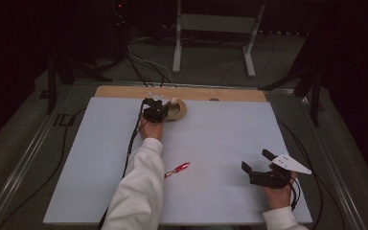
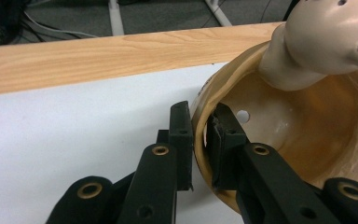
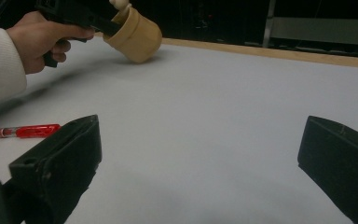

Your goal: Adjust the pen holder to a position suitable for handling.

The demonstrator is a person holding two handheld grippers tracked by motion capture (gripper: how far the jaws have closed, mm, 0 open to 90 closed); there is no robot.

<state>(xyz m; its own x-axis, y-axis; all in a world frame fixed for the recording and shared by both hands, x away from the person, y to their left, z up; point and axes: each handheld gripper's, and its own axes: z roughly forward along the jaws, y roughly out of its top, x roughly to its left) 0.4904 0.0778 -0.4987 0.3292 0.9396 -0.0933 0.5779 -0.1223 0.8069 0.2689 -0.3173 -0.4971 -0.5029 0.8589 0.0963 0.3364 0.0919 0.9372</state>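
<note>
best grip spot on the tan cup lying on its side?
Probably the rim wall, one jaw inside and one outside, coming in at the open mouth. The cup lies tipped, mouth toward the left gripper, and its wall is thin enough to pinch. That gripper already clamps the rim this way. Avoid the rounded figure at the top edge; it looks awkward to clamp.

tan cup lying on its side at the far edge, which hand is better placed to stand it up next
Left. The left gripper is already shut on the rim of the tan cup with the small figure on it, one jaw inside and one outside. The right gripper is open, near the table's front right, far from it.
</note>
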